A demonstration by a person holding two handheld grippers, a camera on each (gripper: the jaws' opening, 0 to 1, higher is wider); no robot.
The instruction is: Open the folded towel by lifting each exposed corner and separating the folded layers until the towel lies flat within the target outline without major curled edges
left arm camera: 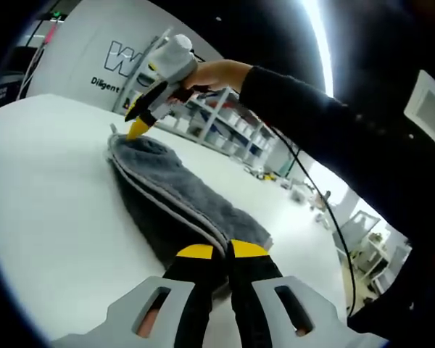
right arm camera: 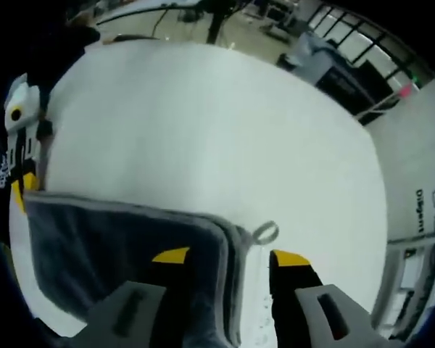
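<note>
Your folded grey plush towel [left arm camera: 175, 199] lies on the round white table [left arm camera: 51, 203], stretched between your two grippers. Your left gripper [left arm camera: 221, 250] sits at its near end; your right gripper [left arm camera: 135, 119] at its far corner, beside the small hanging loop [right arm camera: 266, 233].

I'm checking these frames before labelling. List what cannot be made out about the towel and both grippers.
- Left gripper, left gripper view: whether its nearly closed tips pinch the towel edge; they cover the contact.
- Right gripper, right gripper view: the towel's near edge, cut off at the bottom behind the jaws.
- Target outline: none distinguishable on the white table.
- Wall lettering, left gripper view: cut off by the right gripper.
</note>
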